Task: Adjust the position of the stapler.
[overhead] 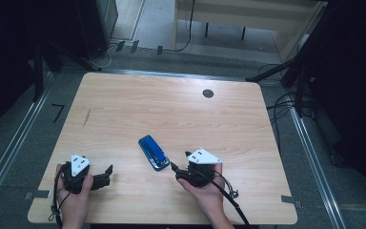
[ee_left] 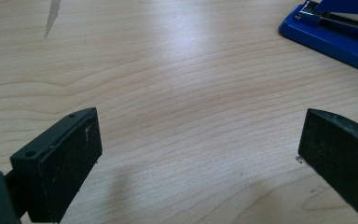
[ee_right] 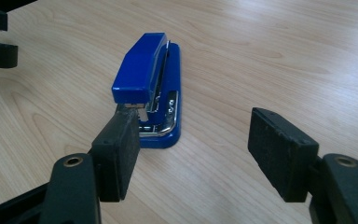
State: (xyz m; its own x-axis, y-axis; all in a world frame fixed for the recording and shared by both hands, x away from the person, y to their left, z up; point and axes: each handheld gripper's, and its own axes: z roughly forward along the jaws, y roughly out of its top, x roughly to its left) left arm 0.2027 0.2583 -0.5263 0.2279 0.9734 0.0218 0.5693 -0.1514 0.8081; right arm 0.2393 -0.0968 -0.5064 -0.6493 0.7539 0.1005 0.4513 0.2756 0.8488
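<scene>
From above, the blue stapler [overhead: 154, 152] lies mid-table, just beside the right gripper [overhead: 175, 168]; the left gripper [overhead: 108, 171] rests apart, empty. Along the left gripper's own camera, jaws stand wide over bare wooden table [ee_left: 177, 93]. Seen along the right gripper, jaws gape part-open, holding nothing, the left pad [ee_right: 117, 151] at the stapler's front end. Best to centre both pads around the body before squeezing.

glossy blue plastic stapler [ee_right: 147, 79], probably
</scene>
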